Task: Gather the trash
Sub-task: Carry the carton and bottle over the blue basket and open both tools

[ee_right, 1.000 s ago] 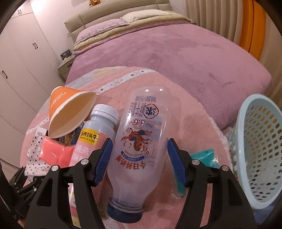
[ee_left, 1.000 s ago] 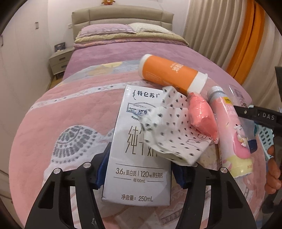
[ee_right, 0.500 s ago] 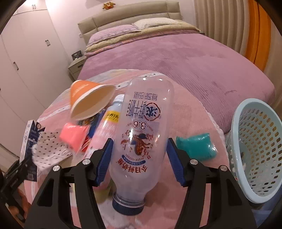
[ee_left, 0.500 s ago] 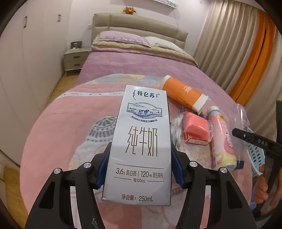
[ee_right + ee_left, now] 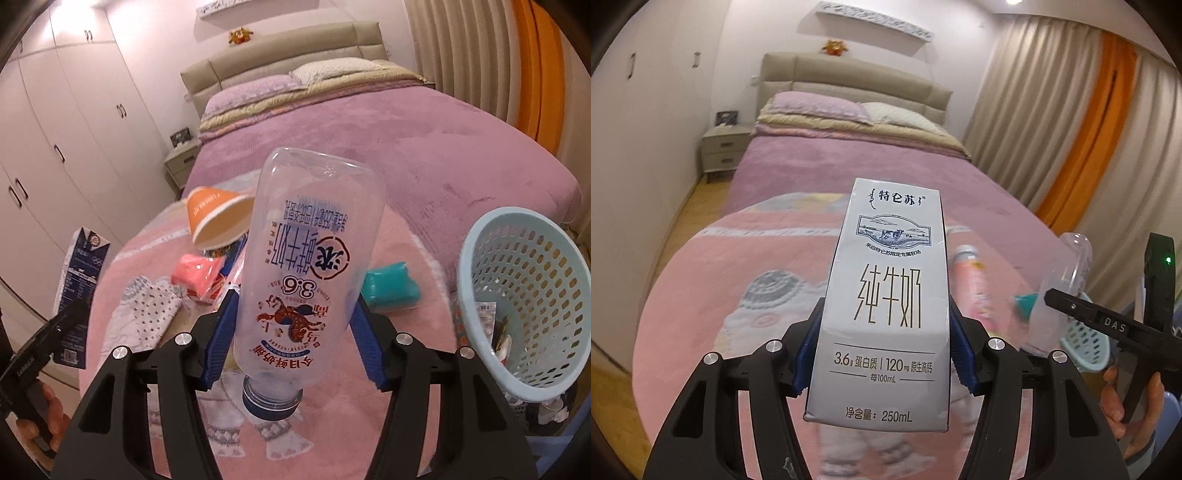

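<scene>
A white milk carton [image 5: 890, 295] stands upright between my left gripper's [image 5: 886, 347] blue pads, which are shut on its sides; it hangs above the pink rug [image 5: 738, 266]. My right gripper [image 5: 295, 339] is shut on a clear plastic milk bottle [image 5: 306, 266], held cap down and clear of the rug. A light blue basket [image 5: 465, 266] with some wrappers inside sits to the right of the bottle. The right wrist view also shows the carton [image 5: 79, 291] at far left.
On the rug lie an orange paper cup [image 5: 214, 218], a pink packet [image 5: 195, 273], a dotted wrapper [image 5: 147, 314], a teal packet [image 5: 391, 288] and a pink bottle [image 5: 971, 280]. A bed [image 5: 406, 147] stands behind, wardrobes [image 5: 55, 147] to the left.
Both grippers have risen, lifting the carton and the bottle off the rug. The dotted wrapper that lay on the carton has dropped off. The other trash now lies lower and farther away.
</scene>
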### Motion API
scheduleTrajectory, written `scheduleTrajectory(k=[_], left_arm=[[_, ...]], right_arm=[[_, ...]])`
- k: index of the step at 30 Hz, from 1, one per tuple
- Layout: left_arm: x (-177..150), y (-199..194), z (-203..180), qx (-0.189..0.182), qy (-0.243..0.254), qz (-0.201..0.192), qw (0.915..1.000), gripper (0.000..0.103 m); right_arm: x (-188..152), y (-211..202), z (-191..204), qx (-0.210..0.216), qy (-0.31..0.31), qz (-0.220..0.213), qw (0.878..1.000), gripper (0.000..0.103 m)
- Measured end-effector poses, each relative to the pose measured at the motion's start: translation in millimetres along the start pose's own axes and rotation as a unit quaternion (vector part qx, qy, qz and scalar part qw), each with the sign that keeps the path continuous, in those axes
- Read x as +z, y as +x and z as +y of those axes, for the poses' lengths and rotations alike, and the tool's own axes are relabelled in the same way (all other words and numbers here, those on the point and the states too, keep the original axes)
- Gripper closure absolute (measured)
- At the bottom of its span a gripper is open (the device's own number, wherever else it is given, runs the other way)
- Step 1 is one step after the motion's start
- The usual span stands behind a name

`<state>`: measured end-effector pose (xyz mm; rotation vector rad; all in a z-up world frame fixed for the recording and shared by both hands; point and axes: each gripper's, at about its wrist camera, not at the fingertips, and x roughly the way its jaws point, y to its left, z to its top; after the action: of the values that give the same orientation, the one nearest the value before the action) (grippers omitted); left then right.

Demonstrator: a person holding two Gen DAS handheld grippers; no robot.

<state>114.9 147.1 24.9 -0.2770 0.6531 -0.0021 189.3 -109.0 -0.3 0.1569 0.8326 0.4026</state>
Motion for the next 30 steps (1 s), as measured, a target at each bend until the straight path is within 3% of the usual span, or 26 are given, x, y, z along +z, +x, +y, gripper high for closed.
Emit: scheduleTrajectory(k=[9,19,30], left_arm=[[11,15,-78,-0.055,0.052,0.0,0.9971,0.045],[13,58,-185,-0.122,0.097,0.006,0.9878,0.045],[-6,126,-267,-0.166,0.117,0.039,0.9783,0.045]], right_arm=[[5,-54,-41,-0.017,0.018,-0.05,0.998,0.047],[11,-94,-128,-0.084,0.067,-0.078,0.991,0.047],[0,-88,-208,-0.153,0.105,-0.066,0.98,0.047]])
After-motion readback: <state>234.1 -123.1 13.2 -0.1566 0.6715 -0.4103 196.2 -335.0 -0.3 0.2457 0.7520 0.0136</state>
